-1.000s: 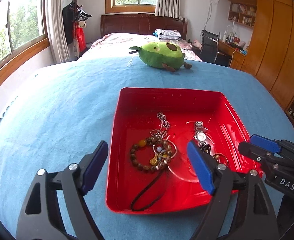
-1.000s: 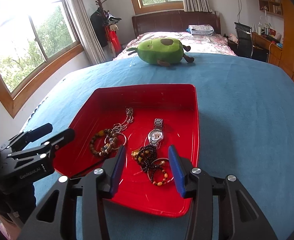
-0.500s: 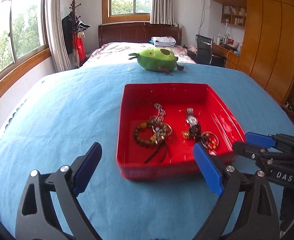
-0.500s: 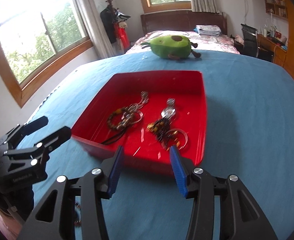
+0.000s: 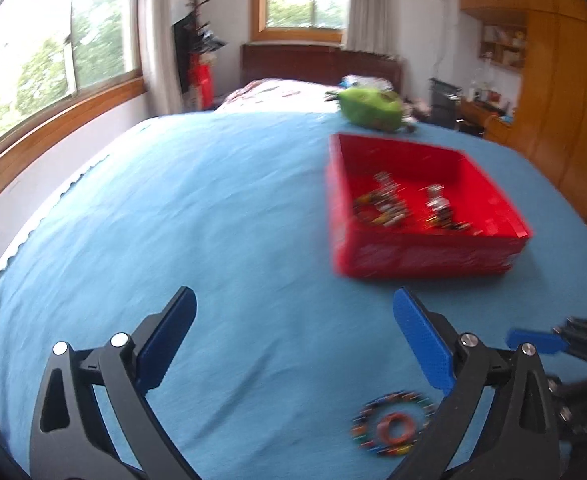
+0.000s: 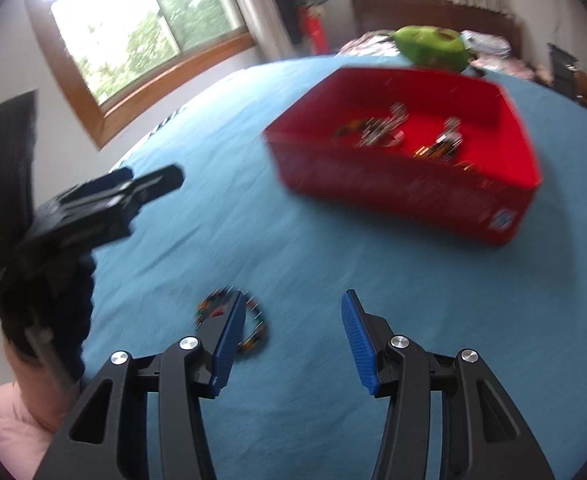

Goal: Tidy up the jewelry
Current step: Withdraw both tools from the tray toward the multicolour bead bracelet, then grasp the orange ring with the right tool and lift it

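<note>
A red tray sits on the blue cloth and holds several pieces of jewelry, blurred; it also shows in the right wrist view. A colourful beaded bracelet around a small orange ring lies on the cloth near me. My left gripper is open and empty, left of the bracelet. My right gripper is open and empty; its left finger covers part of the bracelet.
A green avocado plush lies behind the tray. The right gripper shows at the left view's lower right edge. The left gripper shows at the right view's left. Windows, a bed and wooden cabinets stand beyond.
Both grippers have pulled back from the tray and swung left. The tray is now farther off, and the bracelet on the cloth has come into view.
</note>
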Demonstrator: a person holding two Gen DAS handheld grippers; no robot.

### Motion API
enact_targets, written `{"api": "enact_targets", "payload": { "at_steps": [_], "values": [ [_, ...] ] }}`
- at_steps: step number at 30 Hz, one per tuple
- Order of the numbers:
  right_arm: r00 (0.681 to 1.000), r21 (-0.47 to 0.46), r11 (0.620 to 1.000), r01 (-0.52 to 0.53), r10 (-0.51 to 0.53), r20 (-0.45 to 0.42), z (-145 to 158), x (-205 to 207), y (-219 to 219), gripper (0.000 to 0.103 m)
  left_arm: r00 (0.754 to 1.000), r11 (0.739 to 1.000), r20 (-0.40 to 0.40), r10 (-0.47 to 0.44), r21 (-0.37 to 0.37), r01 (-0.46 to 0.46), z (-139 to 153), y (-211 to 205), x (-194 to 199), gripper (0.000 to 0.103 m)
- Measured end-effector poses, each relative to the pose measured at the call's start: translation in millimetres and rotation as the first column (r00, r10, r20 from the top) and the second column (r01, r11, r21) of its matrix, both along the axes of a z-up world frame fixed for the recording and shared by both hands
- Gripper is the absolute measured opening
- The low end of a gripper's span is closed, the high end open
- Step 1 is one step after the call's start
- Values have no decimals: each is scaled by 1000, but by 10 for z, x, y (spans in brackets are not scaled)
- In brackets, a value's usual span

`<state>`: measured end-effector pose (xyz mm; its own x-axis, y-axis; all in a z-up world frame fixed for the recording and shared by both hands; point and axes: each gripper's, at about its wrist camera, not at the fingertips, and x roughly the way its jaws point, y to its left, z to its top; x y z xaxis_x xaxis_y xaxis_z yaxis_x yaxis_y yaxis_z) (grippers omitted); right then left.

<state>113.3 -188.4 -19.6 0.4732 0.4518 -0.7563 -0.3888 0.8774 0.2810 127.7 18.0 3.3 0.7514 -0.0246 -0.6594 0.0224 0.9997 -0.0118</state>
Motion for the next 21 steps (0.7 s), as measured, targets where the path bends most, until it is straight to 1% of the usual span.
{"api": "enact_targets", "payload": {
  "at_steps": [3, 5, 7, 8, 9, 10, 11, 12, 13, 14, 15, 16, 21],
  "values": [
    [998, 6, 999, -32, 33, -49, -136, -39, 145, 49, 997, 998, -32, 64, 5, -64, -157, 202, 30, 98],
    [997, 4, 999, -32, 32, -63, -191, -63, 190, 46, 995, 996, -47, 85, 8, -85, -240, 307, 28, 98],
    [997, 3, 999, -32, 32, -72, -214, -74, 220, 42, 993, 995, -57, 103, 6, -103, -300, 391, 10, 98],
    [996, 5, 999, -35, 35, -76, -225, -77, 242, 36, 992, 994, -60, 113, 4, -113, -325, 431, 6, 98],
    [996, 5, 999, -43, 44, -80, -231, -77, 268, 33, 991, 993, -61, 122, 0, -122, -347, 466, 3, 98],
    [995, 6, 999, -49, 50, -82, -233, -70, 292, 33, 989, 991, -65, 130, -5, -130, -366, 497, 1, 98],
    [995, 13, 998, -59, 60, -84, -231, -72, 323, 30, 989, 991, -67, 134, -11, -135, -370, 520, -6, 98],
    [993, 20, 997, -71, 73, -92, -231, -66, 360, 27, 988, 990, -74, 136, -25, -138, -393, 556, -2, 98],
    [992, 23, 997, -78, 80, -99, -222, -64, 386, 27, 988, 990, -80, 134, -33, -137, -394, 567, -3, 98],
    [990, 26, 996, -85, 87, -107, -226, -50, 412, 25, 988, 990, -84, 129, -38, -133, -384, 559, 1, 98],
    [988, 28, 995, -95, 97, -120, -236, -31, 448, 21, 989, 992, -88, 119, -41, -123, -386, 560, 3, 98],
    [986, 23, 995, -99, 101, -131, -253, -18, 476, 19, 990, 992, -86, 113, -40, -116, -383, 554, -4, 98],
    [981, -26, 995, -99, 94, -170, -336, 73, 586, 18, 993, 995, -85, 86, -32, -89, -417, 485, -4, 98]
  ]
}}
